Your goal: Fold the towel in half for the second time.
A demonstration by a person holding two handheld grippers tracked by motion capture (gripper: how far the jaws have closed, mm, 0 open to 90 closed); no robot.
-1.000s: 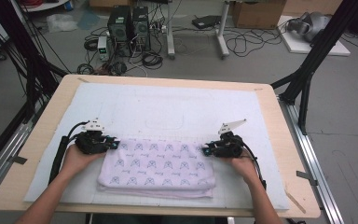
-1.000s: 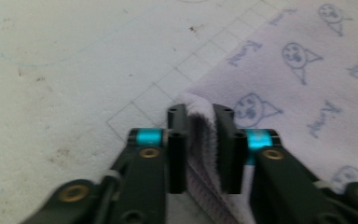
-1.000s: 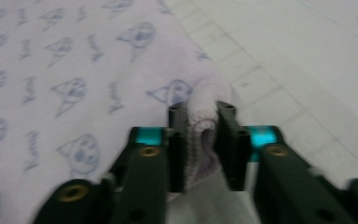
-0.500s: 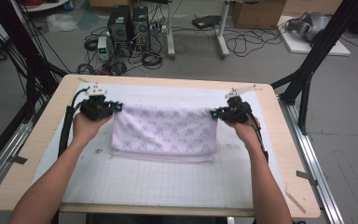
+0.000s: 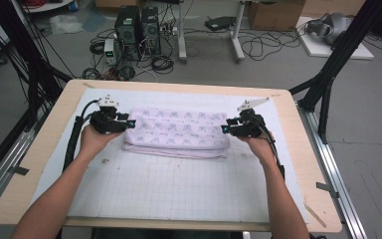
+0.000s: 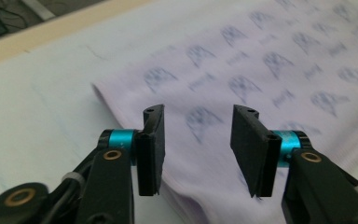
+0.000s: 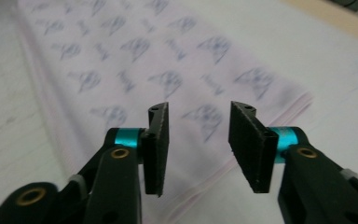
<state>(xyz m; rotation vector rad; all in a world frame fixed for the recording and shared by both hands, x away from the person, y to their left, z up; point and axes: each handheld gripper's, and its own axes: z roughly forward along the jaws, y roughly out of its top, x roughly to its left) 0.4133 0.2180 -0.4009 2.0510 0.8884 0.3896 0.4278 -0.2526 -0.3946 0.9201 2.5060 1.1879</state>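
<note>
Jaws of the left gripper (image 5: 128, 124) had just opened, empty, at the left end of the folded lilac patterned cloth (image 5: 178, 132), whose long axis ran across the white mat (image 5: 179, 184); the right gripper (image 5: 225, 128) likewise opened beside its right end.

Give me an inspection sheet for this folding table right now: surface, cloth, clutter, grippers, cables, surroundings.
Surface: wooden table under a white grid mat, a few faint smudges.
Job's things: folded lilac patterned cloth, lying flat at the mat's far half.
Clutter: nothing seen.
Grippers: left gripper and right gripper at the cloth's two ends, jaws just opened, cloth released.
Cables: black cable along the left forearm, another at the right wrist.
Surroundings: computer towers, loose floor cables, cardboard box.
</note>
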